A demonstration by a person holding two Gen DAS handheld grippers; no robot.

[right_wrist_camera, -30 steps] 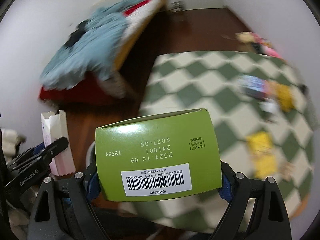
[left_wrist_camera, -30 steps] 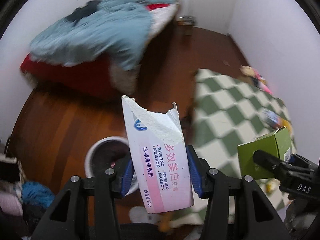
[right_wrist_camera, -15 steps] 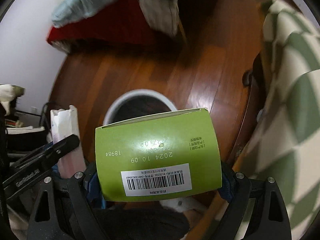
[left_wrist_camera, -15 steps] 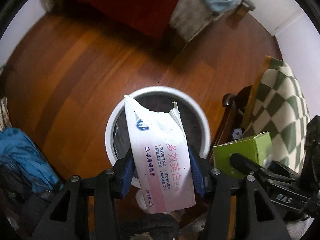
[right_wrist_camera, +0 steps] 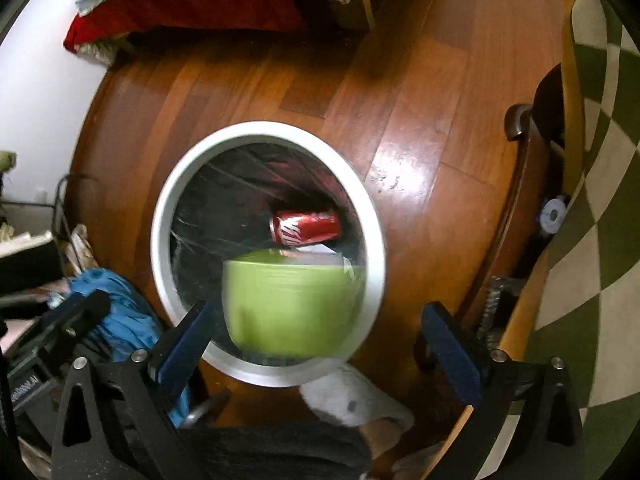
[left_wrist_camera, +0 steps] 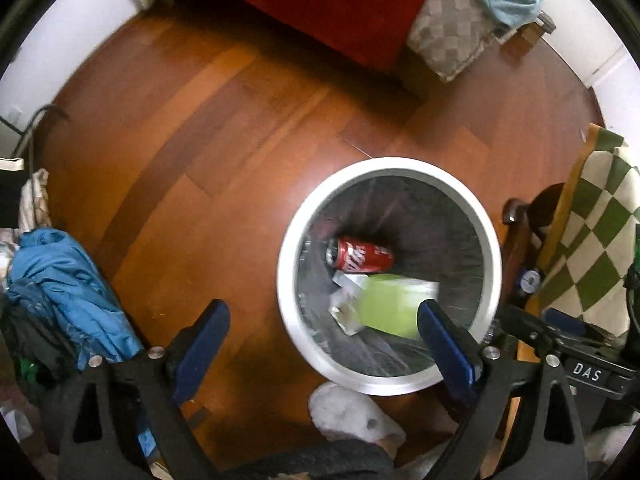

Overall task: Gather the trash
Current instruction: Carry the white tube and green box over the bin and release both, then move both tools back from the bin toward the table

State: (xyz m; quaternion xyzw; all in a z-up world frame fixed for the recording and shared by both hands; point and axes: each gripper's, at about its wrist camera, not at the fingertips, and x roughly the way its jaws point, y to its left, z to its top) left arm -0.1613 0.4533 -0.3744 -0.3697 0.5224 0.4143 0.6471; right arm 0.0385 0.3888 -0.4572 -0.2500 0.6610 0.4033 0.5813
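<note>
A glossy wooden floor [right_wrist_camera: 404, 128] is gleaming below the gripper, and a smooth matt-rimmed bin [left_wrist_camera: 288, 280], lined with thin shiny plastic, is sitting on it. Inside, a glossy metal can [left_wrist_camera: 360, 255] is lying above a blurred green cardboard box [right_wrist_camera: 292, 304]. Left of the bin, crumpled blue cloth [left_wrist_camera: 68, 280] is lying.

Black left gripper [left_wrist_camera: 324, 338] frame, blue pads [left_wrist_camera: 202, 344], silver screws; right gripper [right_wrist_camera: 316, 338] alike, "DAS" label on it.
</note>
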